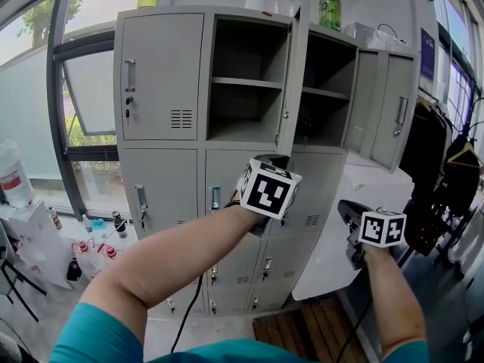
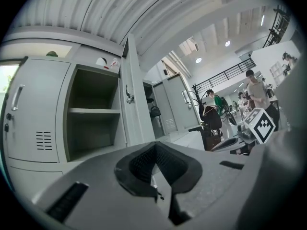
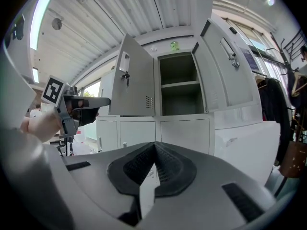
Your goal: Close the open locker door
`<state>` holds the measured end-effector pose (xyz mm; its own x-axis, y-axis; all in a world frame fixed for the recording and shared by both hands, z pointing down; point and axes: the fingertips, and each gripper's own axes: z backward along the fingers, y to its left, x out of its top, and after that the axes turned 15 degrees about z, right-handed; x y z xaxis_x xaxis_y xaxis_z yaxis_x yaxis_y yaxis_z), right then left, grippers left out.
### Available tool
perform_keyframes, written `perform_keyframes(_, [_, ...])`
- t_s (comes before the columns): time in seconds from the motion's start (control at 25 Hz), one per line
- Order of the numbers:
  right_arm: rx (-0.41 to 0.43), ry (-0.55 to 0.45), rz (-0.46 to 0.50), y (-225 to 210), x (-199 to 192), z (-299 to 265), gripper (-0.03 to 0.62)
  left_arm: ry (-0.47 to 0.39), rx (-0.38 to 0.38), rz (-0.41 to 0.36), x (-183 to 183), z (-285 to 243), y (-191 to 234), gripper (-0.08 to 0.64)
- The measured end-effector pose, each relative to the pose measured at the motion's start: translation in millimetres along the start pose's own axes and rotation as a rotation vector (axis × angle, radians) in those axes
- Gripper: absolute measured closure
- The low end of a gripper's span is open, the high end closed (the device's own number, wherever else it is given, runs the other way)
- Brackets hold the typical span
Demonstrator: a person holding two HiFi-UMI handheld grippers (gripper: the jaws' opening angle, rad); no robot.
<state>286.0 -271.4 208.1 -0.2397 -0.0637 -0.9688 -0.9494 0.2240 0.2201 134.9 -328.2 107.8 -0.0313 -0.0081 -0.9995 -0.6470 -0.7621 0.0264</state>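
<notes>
A grey locker bank (image 1: 162, 82) stands ahead. Its top middle compartment (image 1: 246, 82) is open, and that door (image 1: 293, 82) swings out towards me, edge-on. The top right compartment (image 1: 325, 89) is open too, its door (image 1: 401, 112) swung right. My left gripper (image 1: 272, 161) is shut and empty, just below the middle door's lower edge. My right gripper (image 1: 348, 212) is lower and to the right, also shut and empty. In the left gripper view the door (image 2: 132, 99) rises beyond the shut left gripper (image 2: 154, 145). The right gripper view shows the door (image 3: 132, 85) past the right gripper (image 3: 154, 145).
Bottles (image 1: 329, 10) and jars stand on the locker top. A window (image 1: 83, 104) is at the left, with a low white shelf (image 1: 38, 233) of small bottles below. Hanging clothes (image 1: 446, 180) fill the right. A white surface (image 1: 355, 203) lies by the lockers. People (image 2: 256, 92) stand far off.
</notes>
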Motion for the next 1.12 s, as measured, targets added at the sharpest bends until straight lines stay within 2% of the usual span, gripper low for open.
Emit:
perform_keyframes(0.72, [0.069,-0.009,-0.012,18,-2,-46,0.601,-0.005,0.134,-0.021,2,30,81,0.560])
perform_keyframes(1.12, [0.078,-0.004,-0.020,18,-5,-59,0.601,-0.008,0.206,-0.027,4,33,128,0.560])
